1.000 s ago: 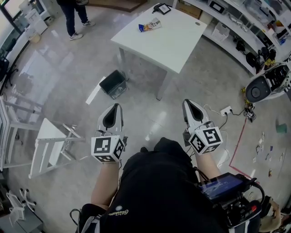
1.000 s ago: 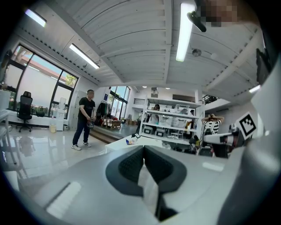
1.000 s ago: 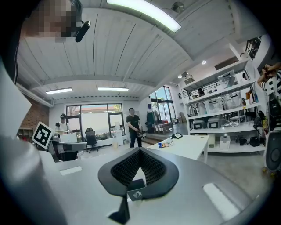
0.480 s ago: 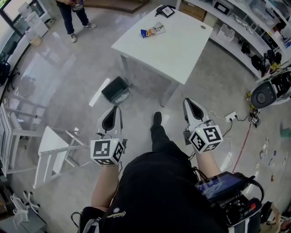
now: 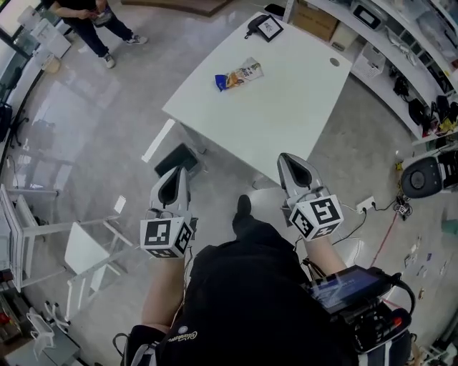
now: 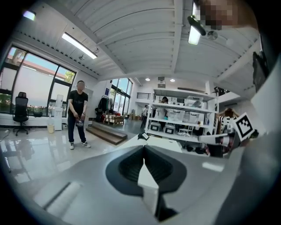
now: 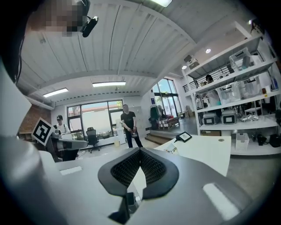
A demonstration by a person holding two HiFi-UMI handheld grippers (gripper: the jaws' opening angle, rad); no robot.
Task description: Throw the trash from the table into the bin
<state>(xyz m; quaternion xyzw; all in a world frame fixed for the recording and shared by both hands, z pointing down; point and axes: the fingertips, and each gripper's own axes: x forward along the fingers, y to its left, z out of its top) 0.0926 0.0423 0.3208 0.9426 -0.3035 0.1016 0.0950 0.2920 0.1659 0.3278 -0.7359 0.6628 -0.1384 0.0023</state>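
Observation:
A colourful snack wrapper (image 5: pixel 240 74) lies on the white table (image 5: pixel 286 107), toward its far left side. The dark bin (image 5: pixel 175 159) stands on the floor by the table's near left edge, partly hidden behind my left gripper (image 5: pixel 174 180). My right gripper (image 5: pixel 295 168) is over the table's near corner. Both are shut with nothing between the jaws and are well short of the wrapper. In the right gripper view the wrapper (image 7: pixel 172 150) shows on the table (image 7: pixel 206 151) past the shut right gripper (image 7: pixel 140 151). The left gripper (image 6: pixel 143 147) points along the table (image 6: pixel 164 144).
A framed tablet (image 5: pixel 266 26) sits at the table's far edge. Shelving (image 5: pixel 401 50) lines the right wall. A white stool (image 5: pixel 82 250) stands at the left, a power strip (image 5: pixel 365 204) and cables on the floor at right. A person (image 5: pixel 82 14) stands far off.
The table and bin have come much closer and lower in the head view as I walked forward. Both grippers travelled along with me, still shut.

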